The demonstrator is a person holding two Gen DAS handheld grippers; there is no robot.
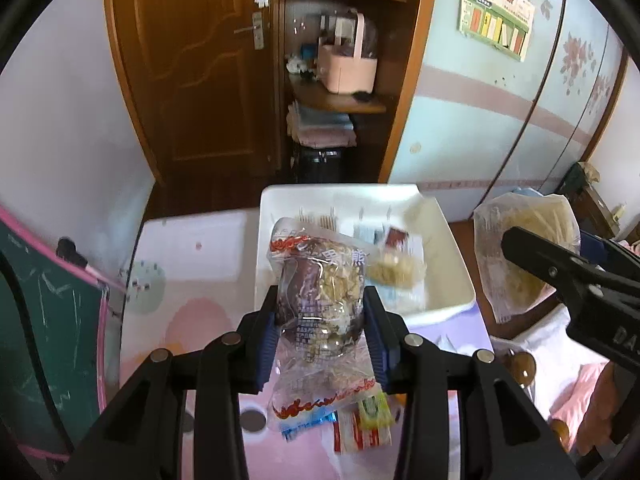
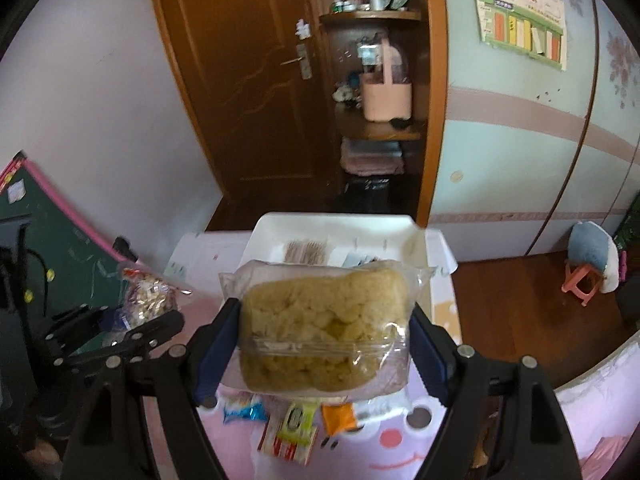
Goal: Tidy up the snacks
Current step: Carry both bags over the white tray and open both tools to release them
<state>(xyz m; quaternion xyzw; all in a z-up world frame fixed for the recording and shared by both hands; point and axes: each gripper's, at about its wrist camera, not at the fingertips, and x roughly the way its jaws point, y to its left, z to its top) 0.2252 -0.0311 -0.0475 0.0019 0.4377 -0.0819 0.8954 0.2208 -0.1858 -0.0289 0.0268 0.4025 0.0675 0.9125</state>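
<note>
- Broadly, a pink tabletop [image 2: 400, 452] with a cartoon print carries a white tray [image 1: 452, 280] at its far edge, in front of a brown door and a corner shelf.
- That white tray holds several small packets, blurred and hard to tell apart.
- Next in size, the right gripper [image 2: 324, 344] has its blue-padded fingers [image 2: 218, 344] pressed against both sides of a clear bag of yellow crumbly snack [image 2: 324, 332], held up above the tabletop on the near side of the tray.
- From the left wrist view this bag shows at the right, beyond the right gripper's black fingers.
- Somewhat narrower, the left gripper [image 1: 324, 332] grips a clear pack of dark and pale snack pieces [image 1: 320, 300] with a red wavy seal, its blue pads tight on the pack's flanks; the pack stands upright, lifted clear of the tabletop with the tray behind it.
- Smallest, a few loose packets lie on the tabletop under both grippers: a blue wrapper [image 2: 244, 406], a red-and-white sachet [image 1: 362, 436], a green-and-yellow sachet [image 2: 298, 420] and an orange packet [image 2: 339, 416].
</note>
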